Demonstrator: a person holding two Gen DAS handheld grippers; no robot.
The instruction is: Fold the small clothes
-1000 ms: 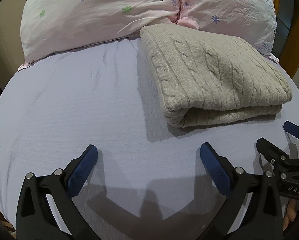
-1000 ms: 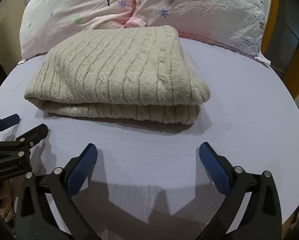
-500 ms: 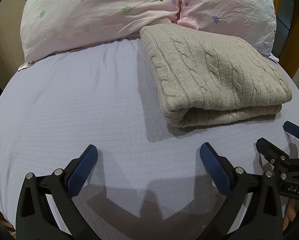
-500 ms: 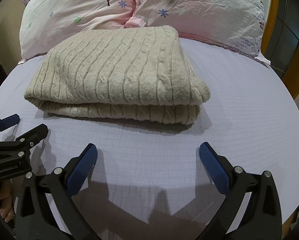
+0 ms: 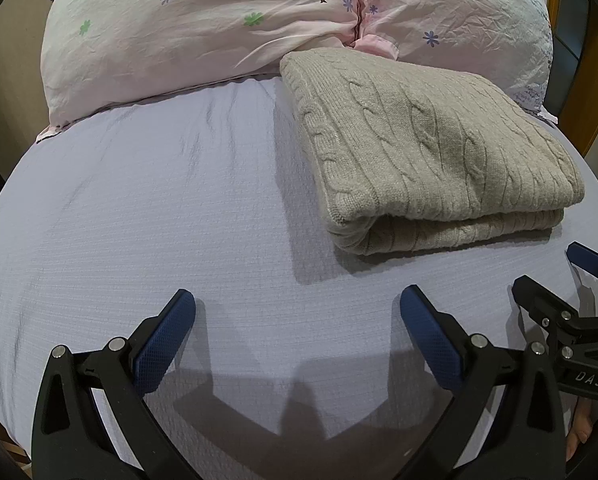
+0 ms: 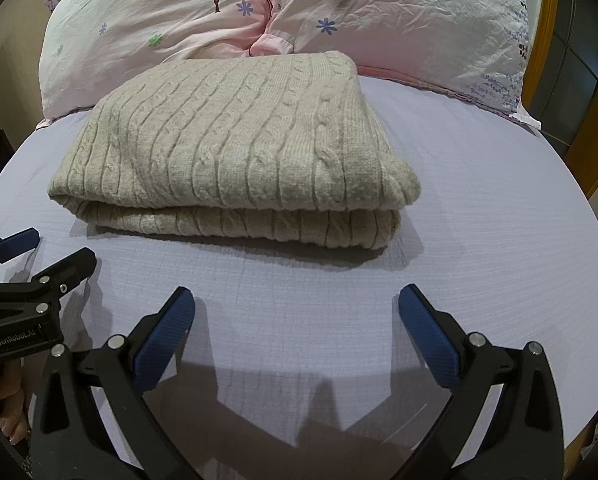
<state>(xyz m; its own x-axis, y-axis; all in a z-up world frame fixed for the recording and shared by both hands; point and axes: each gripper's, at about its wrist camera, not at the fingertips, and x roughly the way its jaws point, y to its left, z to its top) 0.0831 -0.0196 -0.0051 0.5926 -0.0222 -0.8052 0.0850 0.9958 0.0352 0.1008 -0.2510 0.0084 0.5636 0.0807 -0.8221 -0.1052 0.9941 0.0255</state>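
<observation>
Jaws of the left gripper (image 5: 297,320) and right gripper (image 6: 297,320) spread wide and empty above the ribbed lavender sheet (image 5: 139,220); folded beige cable-knit sweater (image 6: 235,148) at frame centre.

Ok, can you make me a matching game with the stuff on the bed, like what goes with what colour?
Things:
1. Beige cable-knit folded sweater
2. Crinkled flowery pillows
3. Smooth bed sheet
4. Pads of the right tool

Colours or states:
A. Dark blue
B. Pale lilac, spread flat
C. Pink, with a tree print
D. Folded in layers, lying on the sheet

Pairs: 1-D, 2-C, 3-B, 4-A
</observation>
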